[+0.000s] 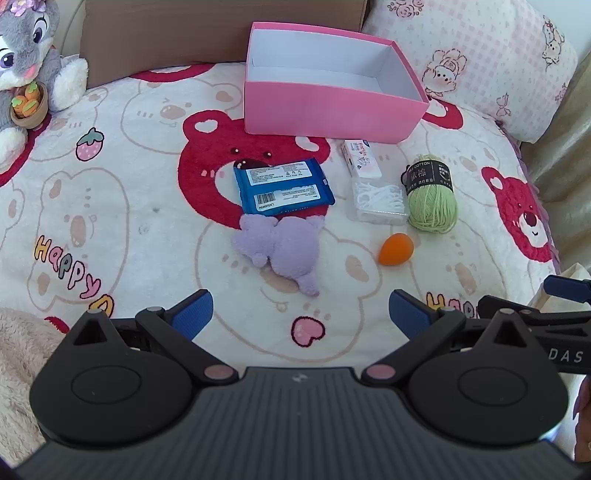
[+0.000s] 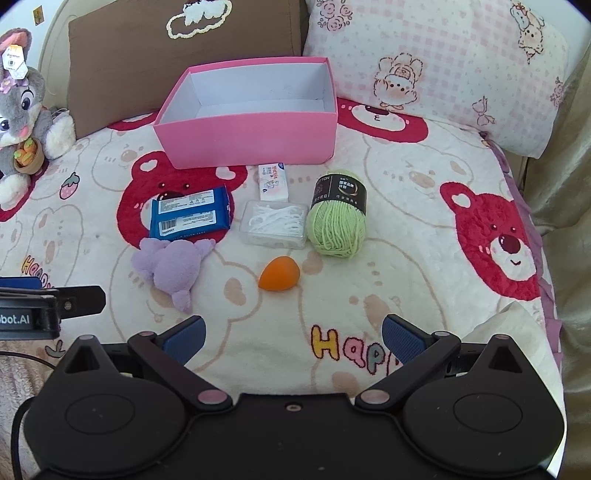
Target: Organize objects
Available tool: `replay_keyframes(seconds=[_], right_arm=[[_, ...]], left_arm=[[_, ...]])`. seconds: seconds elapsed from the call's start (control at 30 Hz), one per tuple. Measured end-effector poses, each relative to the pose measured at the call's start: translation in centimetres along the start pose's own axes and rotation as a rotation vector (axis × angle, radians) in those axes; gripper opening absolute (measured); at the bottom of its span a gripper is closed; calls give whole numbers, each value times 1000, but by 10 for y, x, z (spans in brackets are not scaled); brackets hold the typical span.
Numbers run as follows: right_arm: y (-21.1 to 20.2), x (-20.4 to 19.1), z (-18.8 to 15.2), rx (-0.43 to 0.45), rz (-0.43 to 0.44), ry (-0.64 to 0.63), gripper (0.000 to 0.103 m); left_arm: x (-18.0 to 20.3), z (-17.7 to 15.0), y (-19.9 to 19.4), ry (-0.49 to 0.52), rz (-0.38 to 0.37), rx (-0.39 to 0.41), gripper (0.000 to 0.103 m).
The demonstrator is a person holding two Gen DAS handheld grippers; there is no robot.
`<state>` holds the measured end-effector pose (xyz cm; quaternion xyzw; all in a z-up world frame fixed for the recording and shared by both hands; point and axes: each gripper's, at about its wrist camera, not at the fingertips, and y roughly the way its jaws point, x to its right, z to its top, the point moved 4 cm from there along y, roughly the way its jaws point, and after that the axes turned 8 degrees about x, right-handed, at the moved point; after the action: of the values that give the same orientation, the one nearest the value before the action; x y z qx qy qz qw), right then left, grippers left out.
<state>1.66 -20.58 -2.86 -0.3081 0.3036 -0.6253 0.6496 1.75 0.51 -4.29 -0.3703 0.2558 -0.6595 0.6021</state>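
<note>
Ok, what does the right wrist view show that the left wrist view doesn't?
Only right wrist: the brown cushion's white cloud patch and the paper tag on the grey bunny's ear. Only left wrist: a fluffy beige blanket at lower left. Both: empty pink box, blue packet, green yarn, orange sponge, both grippers open.

1. Left gripper [image 1: 301,314]: jaws spread wide, nothing between the blue pads, angled steeply downward.
2. Right gripper [image 2: 293,338]: likewise wide and unloaded, level with its partner on that gripper's right.
</note>
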Motion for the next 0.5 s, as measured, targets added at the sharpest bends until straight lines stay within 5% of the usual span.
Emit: replay_keyframes(seconds=[0.5], right_arm=[[4,-3,-2,-15,3,-4,103]], left_arm=[[3,-3,0,7,-9,-6,103]])
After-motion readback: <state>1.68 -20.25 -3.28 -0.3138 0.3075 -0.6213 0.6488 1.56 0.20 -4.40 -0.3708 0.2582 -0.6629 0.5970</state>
